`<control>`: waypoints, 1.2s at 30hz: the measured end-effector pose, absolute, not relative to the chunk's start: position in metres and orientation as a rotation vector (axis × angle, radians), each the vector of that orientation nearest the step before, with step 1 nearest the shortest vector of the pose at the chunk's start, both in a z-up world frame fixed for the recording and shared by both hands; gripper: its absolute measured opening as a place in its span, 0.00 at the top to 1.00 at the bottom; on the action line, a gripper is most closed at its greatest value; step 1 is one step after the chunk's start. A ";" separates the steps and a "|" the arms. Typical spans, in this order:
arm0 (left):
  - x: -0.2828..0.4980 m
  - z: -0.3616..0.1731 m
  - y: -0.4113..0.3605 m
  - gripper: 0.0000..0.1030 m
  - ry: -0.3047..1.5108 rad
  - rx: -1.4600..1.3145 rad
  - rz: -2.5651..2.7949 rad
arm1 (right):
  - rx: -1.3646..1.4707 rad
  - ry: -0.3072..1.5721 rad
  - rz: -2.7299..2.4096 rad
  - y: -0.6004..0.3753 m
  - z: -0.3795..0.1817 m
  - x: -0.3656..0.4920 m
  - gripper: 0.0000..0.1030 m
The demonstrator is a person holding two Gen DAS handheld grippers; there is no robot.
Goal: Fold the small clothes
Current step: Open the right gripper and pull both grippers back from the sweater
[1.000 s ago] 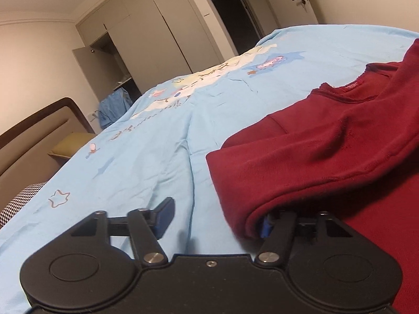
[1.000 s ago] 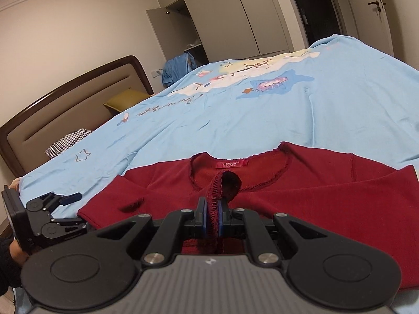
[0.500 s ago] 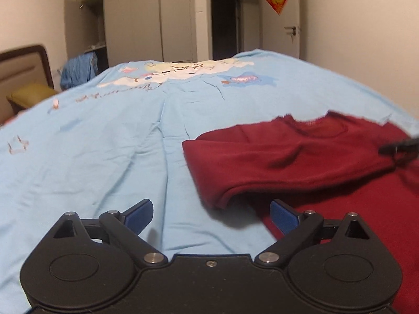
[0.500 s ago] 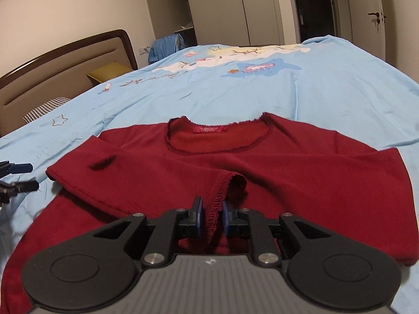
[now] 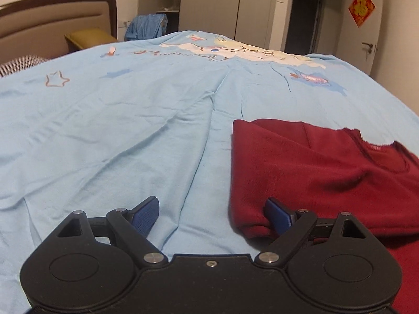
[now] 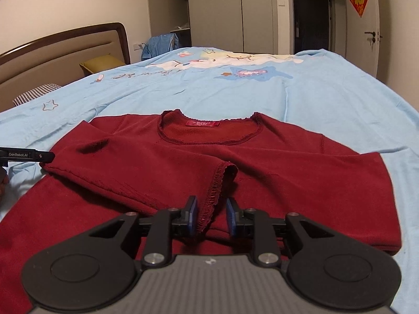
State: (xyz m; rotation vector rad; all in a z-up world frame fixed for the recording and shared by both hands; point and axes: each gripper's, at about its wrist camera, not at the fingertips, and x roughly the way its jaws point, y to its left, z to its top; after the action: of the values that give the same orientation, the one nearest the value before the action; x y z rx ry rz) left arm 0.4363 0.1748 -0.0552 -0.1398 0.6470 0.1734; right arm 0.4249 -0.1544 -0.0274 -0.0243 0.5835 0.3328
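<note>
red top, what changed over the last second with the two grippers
The right gripper let go of the sleeve cuff it had pinched; its jaws now stand apart with the cuff loose between them. The left gripper, open throughout, drew back from the sleeve fold. The red top stayed on the blue bedsheet, left sleeve folded across its chest.

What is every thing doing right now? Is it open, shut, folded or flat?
Red top: flat on the bed, one sleeve folded across its front.
Sleeve cuff: between the right gripper's open jaws, not pinched.
Left gripper: open, holding nothing.
Right gripper: open.
Blue bedsheet: spread out, wrinkled.
Wardrobe door: open.
Room door: shut.
</note>
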 end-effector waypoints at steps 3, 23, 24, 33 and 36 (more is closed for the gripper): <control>0.428 -0.049 0.176 0.12 0.640 -0.159 0.176 | -0.030 0.569 0.332 -0.162 -0.021 0.412 0.47; 0.248 -0.048 0.123 0.01 0.633 -0.152 -0.185 | -0.139 0.634 0.307 -0.207 -0.042 0.218 0.00; 0.241 -0.051 0.121 0.01 0.644 -0.142 -0.207 | -0.129 0.644 0.298 -0.210 -0.045 0.211 0.00; 0.197 -0.073 0.122 0.14 0.719 -0.173 -0.301 | 0.064 0.676 0.303 -0.235 -0.058 0.171 0.24; 0.191 -0.076 0.125 0.28 0.748 -0.228 -0.330 | 0.101 0.678 0.302 -0.237 -0.058 0.164 0.47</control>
State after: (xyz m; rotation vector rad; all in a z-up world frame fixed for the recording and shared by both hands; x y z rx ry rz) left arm 0.1914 0.1247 -0.0758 -0.2275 0.7482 -0.3298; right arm 0.1642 -0.2373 -0.0585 0.1011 0.6778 0.3020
